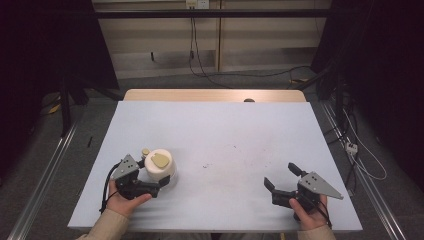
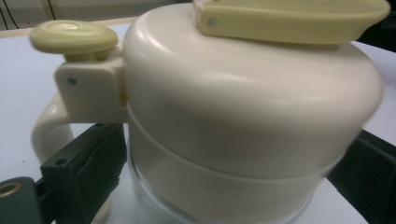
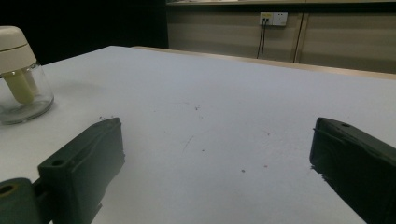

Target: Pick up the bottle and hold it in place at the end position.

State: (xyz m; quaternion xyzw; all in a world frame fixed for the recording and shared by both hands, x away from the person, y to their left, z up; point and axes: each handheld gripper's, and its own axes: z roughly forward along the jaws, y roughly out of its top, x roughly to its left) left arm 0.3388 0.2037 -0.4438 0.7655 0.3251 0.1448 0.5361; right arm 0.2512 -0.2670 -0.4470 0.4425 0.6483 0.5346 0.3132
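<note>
A glass jug point(image 1: 161, 167) with a cream lid, a yellowish lid flap and a side handle stands on the table's left front part. My left gripper point(image 1: 156, 173) is open, and the jug's body point(image 2: 243, 116) stands between its two black jaws, close to or touching both. The handle point(image 2: 46, 126) lies just outside the left jaw. At the front right, my right gripper point(image 1: 280, 174) is held low over the table, open with nothing between its fingers. In the right gripper view point(image 3: 215, 158) the jug point(image 3: 18, 79) stands far off at the left.
A pale blue sheet point(image 1: 225, 135) covers the table, with faint specks near its middle. A small dark object point(image 1: 248, 100) sits at the far wooden edge. Cables and a power strip point(image 1: 351, 147) lie on the floor to the right.
</note>
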